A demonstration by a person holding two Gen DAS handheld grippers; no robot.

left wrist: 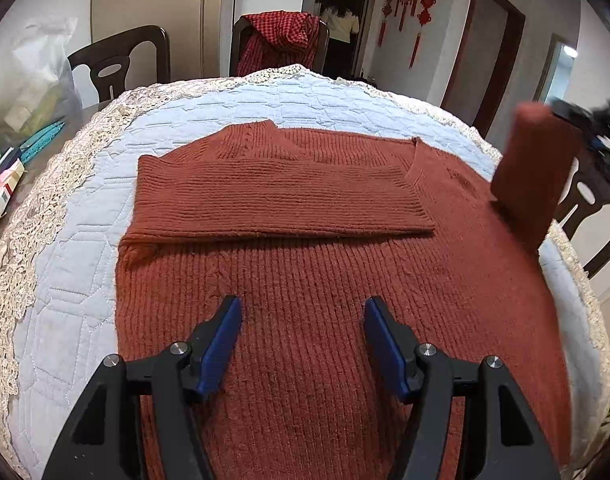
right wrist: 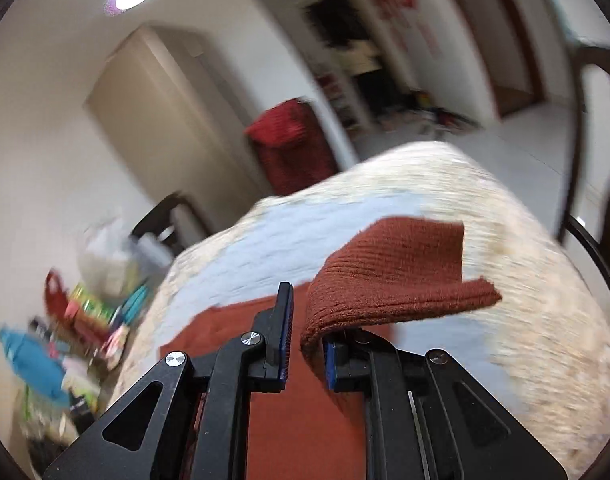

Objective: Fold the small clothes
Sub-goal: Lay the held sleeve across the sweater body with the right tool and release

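A rust-brown knitted sweater (left wrist: 305, 280) lay flat on a pale blue quilted cloth (left wrist: 65, 280) with a lace border, covering a round table. One sleeve (left wrist: 281, 196) was folded across the chest. The left gripper (left wrist: 303, 320) hovered over the sweater's lower body, its blue-padded fingers (left wrist: 221, 344) spread wide with nothing between them.

The other sleeve (right wrist: 393, 272) was lifted off the table, its cuff end draped over the right finger of the right gripper (right wrist: 307, 340). In the blurred right wrist view, the fingers stood slightly apart; whether they pinched the fabric could not be told.

At the table's left edge stood a translucent plastic bag (left wrist: 33, 76); its contents were too hazy to name. Beside it lay a teal item (left wrist: 41, 140) and small boxes (left wrist: 1, 196). A red checked garment (left wrist: 285, 40) hung over a dark chair (left wrist: 121, 60) behind the table.
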